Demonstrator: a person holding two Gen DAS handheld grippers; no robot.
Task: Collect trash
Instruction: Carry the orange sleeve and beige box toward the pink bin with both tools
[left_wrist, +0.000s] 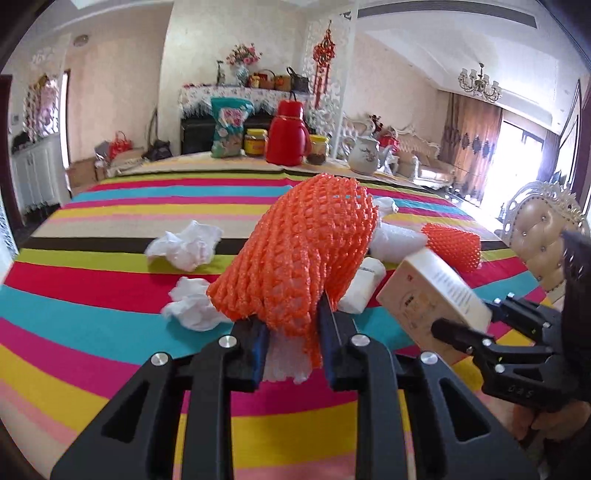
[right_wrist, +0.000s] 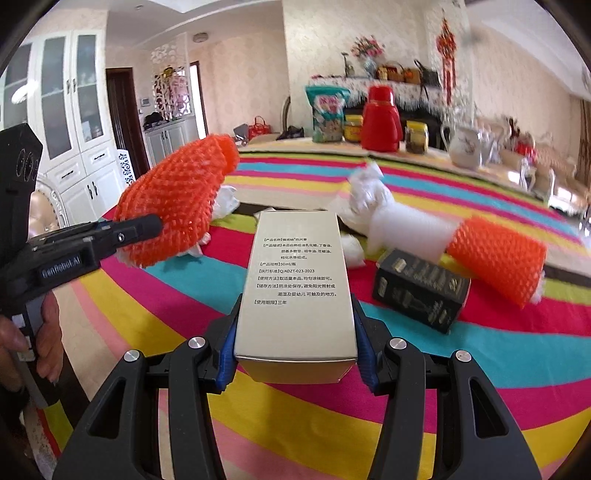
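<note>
Place: lived-in home, dining and living room in one | table spread with a bright striped cloth (left_wrist: 110, 280) | ornate cream tufted sofa (left_wrist: 417, 147) stood behind | brass chandelier (left_wrist: 479, 83) hung overhead | red Chinese knot ornament (left_wrist: 325, 48) on the wall | white glass-door cabinets (right_wrist: 70, 110) | red thermos jug (left_wrist: 289, 133)

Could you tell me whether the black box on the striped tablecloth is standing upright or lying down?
Lying down: the black box rests on a long side on the striped tablecloth.

Left claw (left_wrist: 291, 332) grips orange foam net (left_wrist: 306, 251) above striped tablecloth (left_wrist: 110, 295).
</note>
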